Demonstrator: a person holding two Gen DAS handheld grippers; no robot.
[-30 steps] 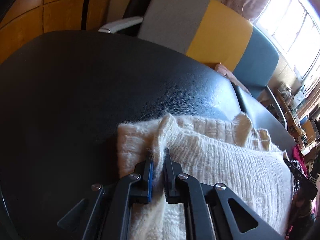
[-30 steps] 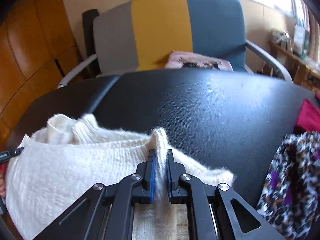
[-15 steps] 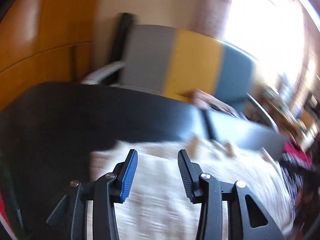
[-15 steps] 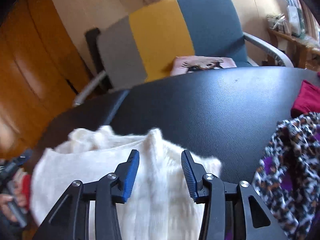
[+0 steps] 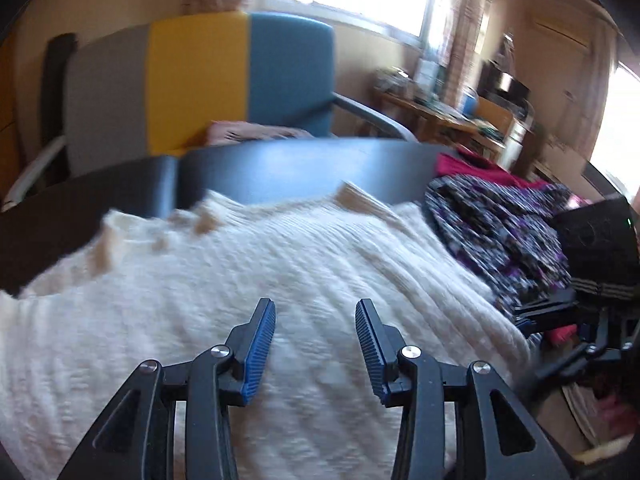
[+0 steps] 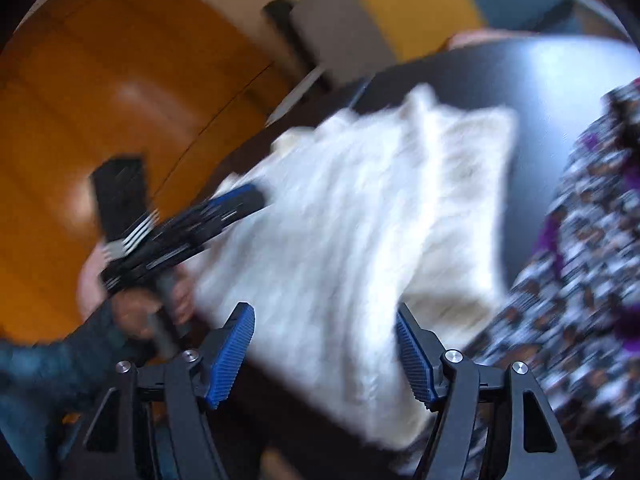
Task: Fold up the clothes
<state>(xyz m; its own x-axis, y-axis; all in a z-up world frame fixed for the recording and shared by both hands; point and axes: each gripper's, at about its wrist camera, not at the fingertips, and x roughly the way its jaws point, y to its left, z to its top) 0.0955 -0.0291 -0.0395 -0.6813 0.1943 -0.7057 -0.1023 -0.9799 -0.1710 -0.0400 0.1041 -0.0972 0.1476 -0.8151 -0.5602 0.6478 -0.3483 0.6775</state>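
A cream knitted sweater (image 5: 256, 280) lies folded on the black table (image 5: 304, 168); it also shows in the right wrist view (image 6: 360, 224). My left gripper (image 5: 316, 312) is open and empty, hovering over the sweater's near part. My right gripper (image 6: 326, 320) is open and empty, above the sweater's near edge. The left gripper also shows in the right wrist view (image 6: 224, 208) at the sweater's left side. The right gripper shows at the right edge of the left wrist view (image 5: 560, 316). Both views are blurred by motion.
A leopard-and-purple patterned garment (image 5: 500, 228) lies to the right of the sweater (image 6: 580, 264), with a red garment (image 5: 468, 166) behind it. A grey, yellow and blue chair (image 5: 200, 84) stands beyond the table. An orange wood wall (image 6: 100, 100) is on the left.
Both grippers have let go of the sweater's folded edge, opened and drawn back. The sweater now lies flat. The right gripper has tilted and swung left.
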